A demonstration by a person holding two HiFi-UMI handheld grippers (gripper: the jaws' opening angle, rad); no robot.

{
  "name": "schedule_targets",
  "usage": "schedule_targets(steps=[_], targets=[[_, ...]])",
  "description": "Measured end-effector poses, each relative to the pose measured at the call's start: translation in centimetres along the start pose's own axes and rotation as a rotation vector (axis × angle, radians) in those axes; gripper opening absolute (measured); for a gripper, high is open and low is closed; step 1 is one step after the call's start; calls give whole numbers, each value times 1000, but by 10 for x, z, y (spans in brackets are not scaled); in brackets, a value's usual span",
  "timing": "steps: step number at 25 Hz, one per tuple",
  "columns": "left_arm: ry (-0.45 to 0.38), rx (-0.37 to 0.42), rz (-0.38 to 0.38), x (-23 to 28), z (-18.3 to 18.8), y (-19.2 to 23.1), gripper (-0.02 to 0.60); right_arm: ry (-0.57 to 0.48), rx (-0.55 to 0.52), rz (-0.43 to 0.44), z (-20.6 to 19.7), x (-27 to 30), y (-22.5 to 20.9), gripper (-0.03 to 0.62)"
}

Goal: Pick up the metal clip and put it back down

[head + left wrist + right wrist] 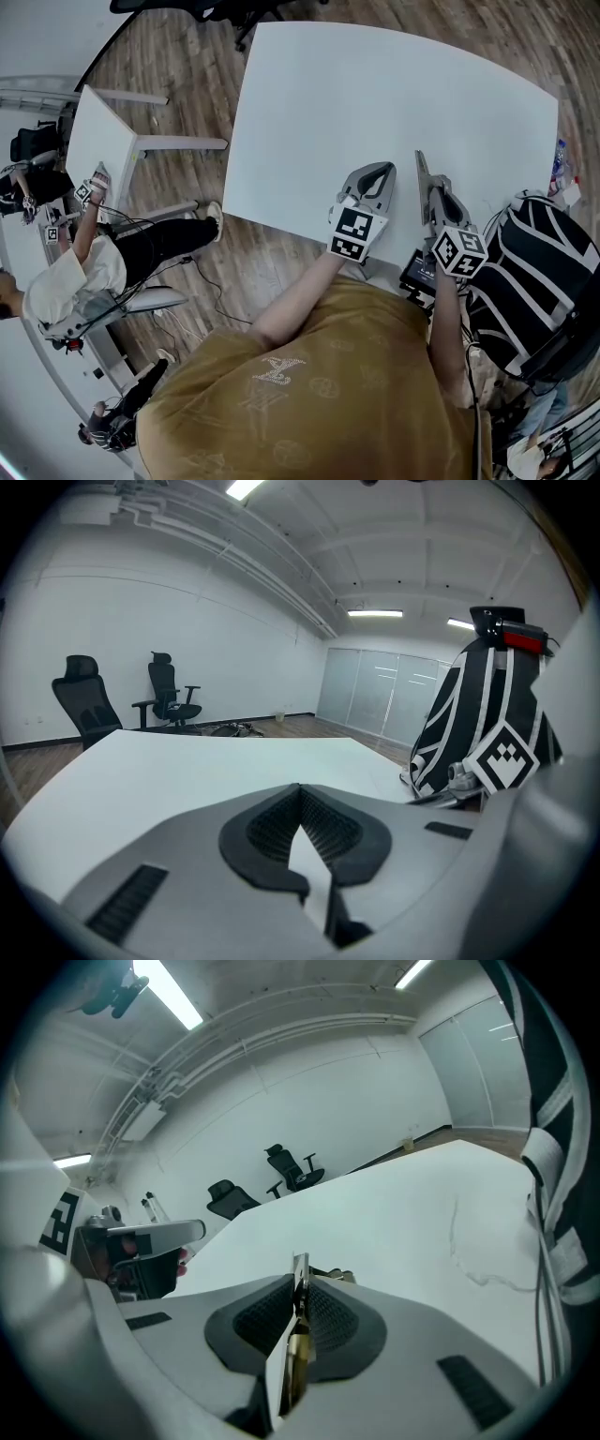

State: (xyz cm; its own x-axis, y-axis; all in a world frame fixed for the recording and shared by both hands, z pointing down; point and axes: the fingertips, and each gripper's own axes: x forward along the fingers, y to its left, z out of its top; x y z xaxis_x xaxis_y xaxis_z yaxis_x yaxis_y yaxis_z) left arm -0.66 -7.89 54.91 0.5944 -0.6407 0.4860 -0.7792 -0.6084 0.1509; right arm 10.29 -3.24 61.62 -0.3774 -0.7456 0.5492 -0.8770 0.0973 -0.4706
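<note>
Right gripper (300,1288) is clenched on the metal clip (297,1349), pinched edge-on between the pads with its tip poking to 12 o'clock, probably so it can't twist. Left gripper (300,794), at right's 9 o'clock, is closed and empty, parked over the white table (375,94), likely just out of the way.
</note>
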Motion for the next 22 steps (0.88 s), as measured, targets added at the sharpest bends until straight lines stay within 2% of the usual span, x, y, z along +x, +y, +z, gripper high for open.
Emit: schedule_targets(steps=[3, 7, 12, 14, 22], targets=[[8, -8, -5, 0, -4, -2, 5, 11, -9, -29, -1, 2, -4, 35], [13, -11, -6, -1, -5, -1, 6, 30, -78, -70, -2, 4, -6, 58], [13, -15, -9, -4, -4, 0, 6, 41, 4, -65, -3, 4, -11, 63], [15, -18, -10, -4, -5, 0, 5, 50, 5, -68, -3, 5, -11, 67], [22, -24, -13, -4, -11, -2, 5, 71, -103, -106, -4, 6, -15, 95]])
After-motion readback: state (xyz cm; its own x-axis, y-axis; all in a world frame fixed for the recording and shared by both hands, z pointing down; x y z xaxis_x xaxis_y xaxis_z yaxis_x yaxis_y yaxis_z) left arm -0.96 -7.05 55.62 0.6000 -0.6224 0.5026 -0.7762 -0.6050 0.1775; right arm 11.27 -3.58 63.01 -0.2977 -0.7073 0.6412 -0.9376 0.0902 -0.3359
